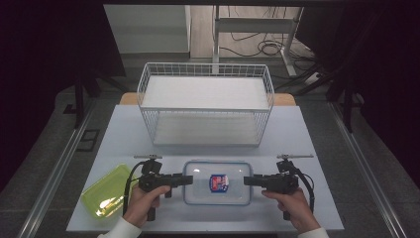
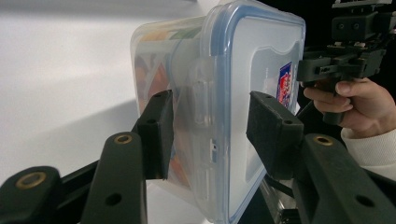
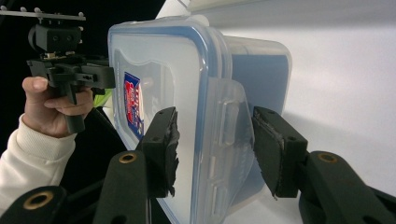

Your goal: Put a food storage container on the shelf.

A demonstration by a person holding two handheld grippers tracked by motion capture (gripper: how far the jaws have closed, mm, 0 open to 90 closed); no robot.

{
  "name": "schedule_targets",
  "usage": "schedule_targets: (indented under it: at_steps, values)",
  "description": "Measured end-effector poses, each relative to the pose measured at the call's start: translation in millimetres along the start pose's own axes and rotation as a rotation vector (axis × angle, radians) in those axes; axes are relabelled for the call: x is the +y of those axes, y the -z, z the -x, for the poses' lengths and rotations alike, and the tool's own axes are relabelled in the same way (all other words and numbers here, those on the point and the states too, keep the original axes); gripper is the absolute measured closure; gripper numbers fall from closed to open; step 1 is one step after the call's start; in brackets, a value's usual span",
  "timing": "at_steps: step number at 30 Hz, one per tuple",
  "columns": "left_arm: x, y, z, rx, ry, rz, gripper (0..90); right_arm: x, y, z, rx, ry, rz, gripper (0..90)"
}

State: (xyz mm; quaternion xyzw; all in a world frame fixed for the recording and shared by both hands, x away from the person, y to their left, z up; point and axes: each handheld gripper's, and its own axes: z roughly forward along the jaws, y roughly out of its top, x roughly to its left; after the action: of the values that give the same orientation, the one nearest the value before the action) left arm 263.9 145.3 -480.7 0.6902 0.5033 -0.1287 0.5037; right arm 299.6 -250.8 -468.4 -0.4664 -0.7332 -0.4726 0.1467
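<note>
Here we hold the left gripper [image 1: 189, 179] and the right gripper [image 1: 247, 180] at the two short ends of the clear container [image 1: 217, 197], which lies flat on the white table [image 1: 307, 139] near its front edge. In each gripper view the jaws stand spread to either side of a side latch [image 2: 201, 95], one above the blue-rimmed lid [image 2: 261, 56] and one below the box; we cannot tell whether they touch it. Left of the container lies a green tray [image 1: 101, 193]. Farther back stands a white wire rack [image 1: 205, 101].
</note>
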Motion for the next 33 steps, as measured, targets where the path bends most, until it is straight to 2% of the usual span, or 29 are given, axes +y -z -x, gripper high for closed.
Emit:
schedule_targets:
  at_steps: [16, 21, 33]
  values:
    - [12.5, 17.1, 23.6, 0.014, -0.071, 0.044, 52.7, 12.8, 13.8, -20.8, -0.001, 0.083, 0.04, 52.0]
    - [20.7, 24.9, 32.5, 0.007, -0.086, 0.064, 52.7, 23.3, 22.7, -34.8, -0.01, 0.123, 0.058, 52.0]
    - [54.7, 56.3, 65.0, 0.015, -0.168, 0.121, 52.8, 56.5, 43.2, -73.9, -0.014, 0.223, 0.118, 52.0]
